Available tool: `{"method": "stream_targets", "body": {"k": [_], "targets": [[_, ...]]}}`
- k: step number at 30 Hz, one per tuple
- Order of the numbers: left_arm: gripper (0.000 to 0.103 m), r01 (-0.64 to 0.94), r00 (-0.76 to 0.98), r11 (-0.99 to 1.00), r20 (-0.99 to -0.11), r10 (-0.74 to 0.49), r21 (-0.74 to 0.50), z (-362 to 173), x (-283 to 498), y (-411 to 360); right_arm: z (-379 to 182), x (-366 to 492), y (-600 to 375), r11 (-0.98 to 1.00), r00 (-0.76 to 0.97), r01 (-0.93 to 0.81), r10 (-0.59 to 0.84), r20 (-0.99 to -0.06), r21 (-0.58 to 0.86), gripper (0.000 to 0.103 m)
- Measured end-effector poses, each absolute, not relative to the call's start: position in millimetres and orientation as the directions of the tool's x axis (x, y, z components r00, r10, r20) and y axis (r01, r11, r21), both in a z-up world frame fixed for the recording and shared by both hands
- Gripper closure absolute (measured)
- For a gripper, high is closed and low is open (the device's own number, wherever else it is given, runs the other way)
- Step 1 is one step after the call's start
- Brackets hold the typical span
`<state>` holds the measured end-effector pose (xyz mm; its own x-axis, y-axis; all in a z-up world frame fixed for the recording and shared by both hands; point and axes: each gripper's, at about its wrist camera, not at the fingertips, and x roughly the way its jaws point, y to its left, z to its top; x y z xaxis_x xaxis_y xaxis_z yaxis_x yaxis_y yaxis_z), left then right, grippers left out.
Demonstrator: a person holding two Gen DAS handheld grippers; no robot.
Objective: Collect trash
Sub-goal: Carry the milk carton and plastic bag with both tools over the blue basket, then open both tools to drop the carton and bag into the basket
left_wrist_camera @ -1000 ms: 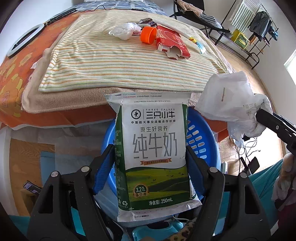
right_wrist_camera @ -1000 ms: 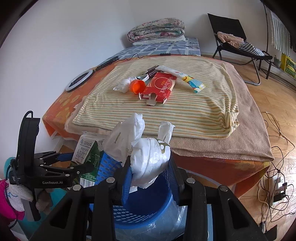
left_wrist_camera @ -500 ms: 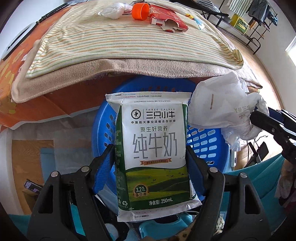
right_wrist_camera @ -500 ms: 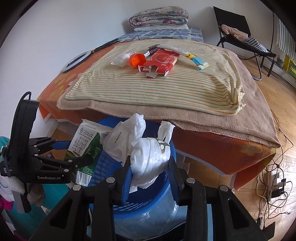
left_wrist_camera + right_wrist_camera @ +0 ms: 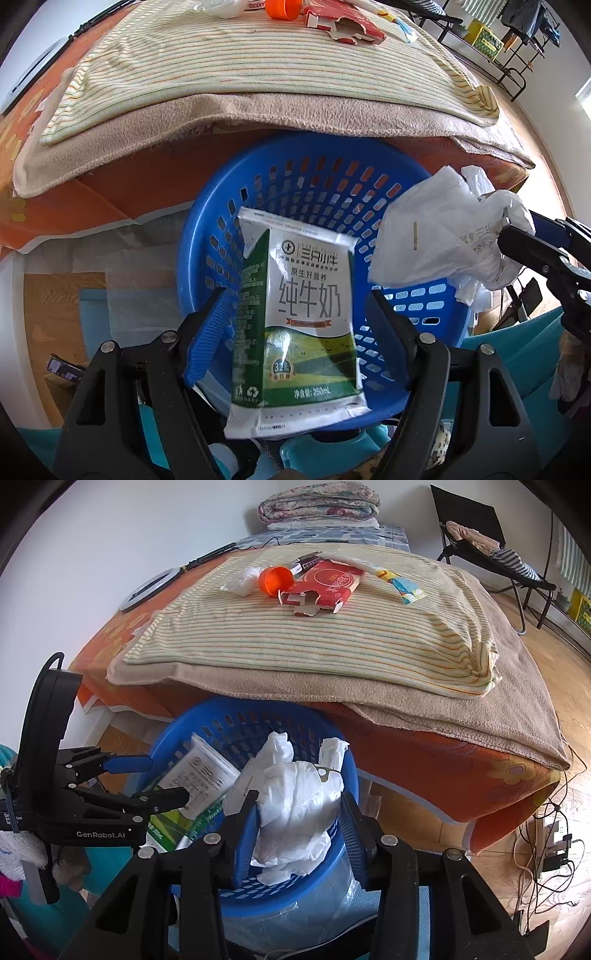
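1. Blue plastic, pierced all round: the basket stands on the floor right under the edge of the bed, and both grippers hang over its mouth.
2. The left gripper is spread wide. The milk carton sits between its fingers but looks free of them, with a gap showing on each side; it is tilted, long axis roughly along the fingers, top end pointing down into the basket. I judge it released and dropping.
3. The right gripper is also open, fingers apart on either side of the crumpled white plastic bag. The left pad seems to touch the bag; whether it grips at all I cannot tell. The bag lies directly above the basket, just beside the carton.
4. For the coming move the drop line matters: both pieces are already inside the rim, so they need only fall straight down.
5. More trash waits on the striped blanket: an orange cup, a red box, a wad of tissue and a wrapper, all well apart from both grippers.
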<state>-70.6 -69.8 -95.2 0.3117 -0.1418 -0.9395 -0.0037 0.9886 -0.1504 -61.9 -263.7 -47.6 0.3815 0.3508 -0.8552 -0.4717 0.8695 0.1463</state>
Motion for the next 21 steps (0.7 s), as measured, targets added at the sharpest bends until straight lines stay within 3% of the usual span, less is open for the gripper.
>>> {"method": "stream_targets", "body": {"k": [7, 18, 21], "targets": [[0.026, -0.006, 0.309, 0.989, -0.941, -0.139, -0.148, -98.1, -70.7, -67.9, -45.4, -61.1, -264.4, 0.875, 0.397, -0.464, 0.343, -0.852, 0.136, 0.037], [0.026, -0.010, 0.321, 0.990, -0.938, -0.131, -0.141, -96.4, -71.3, -67.4, -44.8, -60.0, -264.1, 0.882, 0.401, -0.454, 0.328, -0.855, 0.126, 0.026], [0.026, -0.010, 0.325, 0.990, -0.937, -0.131, -0.142, -94.6, -70.8, -67.0, -45.3, -58.2, -264.0, 0.887, 0.397, -0.445, 0.322, -0.860, 0.127, 0.017]]}}
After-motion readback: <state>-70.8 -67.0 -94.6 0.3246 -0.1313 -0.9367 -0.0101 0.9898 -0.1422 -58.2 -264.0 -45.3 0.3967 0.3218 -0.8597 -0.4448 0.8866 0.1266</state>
